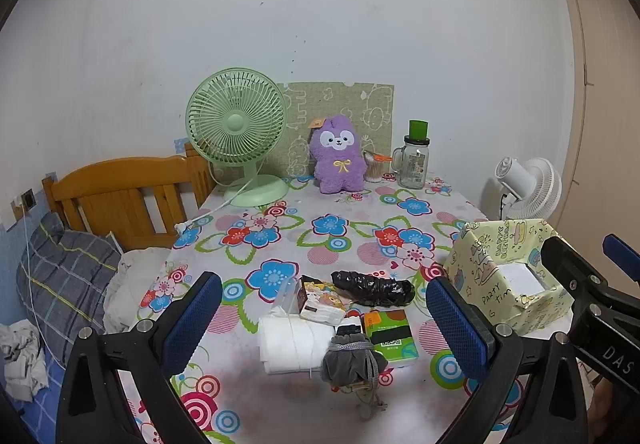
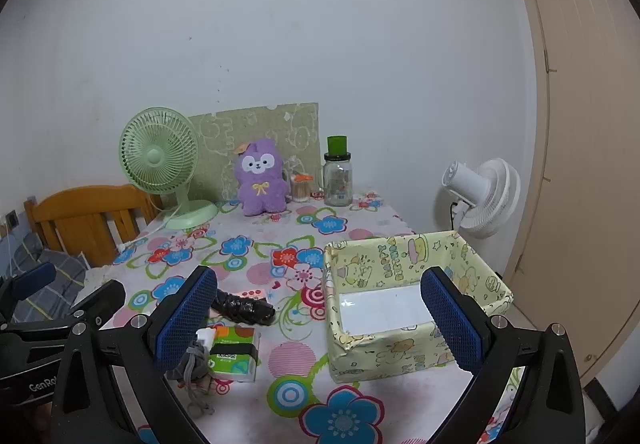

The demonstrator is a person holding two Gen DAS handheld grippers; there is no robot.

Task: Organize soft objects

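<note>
A purple plush toy (image 1: 338, 154) (image 2: 261, 182) sits upright at the back of the flowered table. Near the front lie a white folded cloth pack (image 1: 294, 342), a grey drawstring pouch (image 1: 352, 358) (image 2: 192, 362), a green tissue pack (image 1: 394, 336) (image 2: 234, 354), a cartoon-printed tissue pack (image 1: 322, 302) and a black crinkled bundle (image 1: 372, 287) (image 2: 244, 308). A yellow cartoon-print box (image 1: 486, 286) (image 2: 400, 348) stands at the right, holding only a white liner. My left gripper (image 1: 326, 318) hangs open above the pile. My right gripper (image 2: 318, 318) hangs open over the box's left wall.
A green desk fan (image 1: 237, 136) (image 2: 160, 158), a glass jar with green lid (image 1: 414, 160) (image 2: 338, 174) and a cotton swab cup (image 1: 374, 166) line the back. A white fan (image 2: 480, 196) stands right; a wooden headboard (image 1: 120, 200) and pillow (image 1: 60, 284) sit left.
</note>
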